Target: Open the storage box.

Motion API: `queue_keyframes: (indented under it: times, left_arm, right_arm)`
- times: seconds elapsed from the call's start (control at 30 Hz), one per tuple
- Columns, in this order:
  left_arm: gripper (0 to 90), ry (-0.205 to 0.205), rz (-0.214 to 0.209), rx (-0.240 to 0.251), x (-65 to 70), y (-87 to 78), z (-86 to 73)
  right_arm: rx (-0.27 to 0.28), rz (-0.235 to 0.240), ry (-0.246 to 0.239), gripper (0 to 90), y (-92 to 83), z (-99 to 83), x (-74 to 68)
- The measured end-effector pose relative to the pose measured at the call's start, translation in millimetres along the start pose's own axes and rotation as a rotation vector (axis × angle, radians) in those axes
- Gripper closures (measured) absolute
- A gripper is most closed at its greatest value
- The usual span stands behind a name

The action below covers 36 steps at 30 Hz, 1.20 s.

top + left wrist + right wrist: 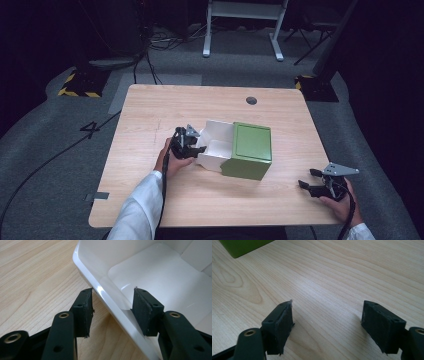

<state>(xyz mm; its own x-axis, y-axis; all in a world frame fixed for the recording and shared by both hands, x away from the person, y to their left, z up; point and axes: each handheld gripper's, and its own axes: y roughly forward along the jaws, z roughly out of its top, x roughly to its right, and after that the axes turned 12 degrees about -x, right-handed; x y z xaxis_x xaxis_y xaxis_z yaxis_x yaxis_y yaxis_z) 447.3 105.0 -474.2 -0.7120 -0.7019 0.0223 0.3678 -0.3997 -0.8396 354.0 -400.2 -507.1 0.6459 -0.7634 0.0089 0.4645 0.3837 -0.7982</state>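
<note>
Left gripper (112, 312) clamped astride white drawer wall (110, 302), 1 pad outside, 1 inside, green sleeve (248, 150) just beyond. Best pulled straight, level. Right gripper (327, 325) spread, idle, far aside

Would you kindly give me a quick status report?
Left gripper shut on white tray wall. Right gripper open over table. Green sleeve half over tray.

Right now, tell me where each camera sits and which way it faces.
High view: above the person's side, looking forward and down on the table; both forearms, left gripper, right gripper.
Left gripper view: on that gripper, looking along its jaws astride the white tray's wall.
Right gripper view: on its gripper, looking over bare wood; open jaws.
Shared: the green box, in the high and right gripper views.
</note>
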Motion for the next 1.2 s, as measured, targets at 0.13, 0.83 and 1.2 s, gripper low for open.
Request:
queue_keyframes:
  times: [0.13, 0.83, 1.2]
  left_arm:
    - [51.1, 0.002, 0.004, -0.003, -1.7, -1.2, -1.3]
    - [46.4, -0.012, 0.066, 0.069, -12.8, -32.3, -5.3]
    - [44.2, 0.004, 0.098, 0.097, -14.4, -55.5, -7.1]
  right_arm:
    - [0.000, -0.001, 0.000, 25.3, -0.1, 0.0, 0.0]
    - [0.000, -0.001, 0.000, 25.3, 0.0, 0.0, 0.0]
    - [0.000, 0.001, 0.000, 25.3, 0.0, 0.0, 0.1]
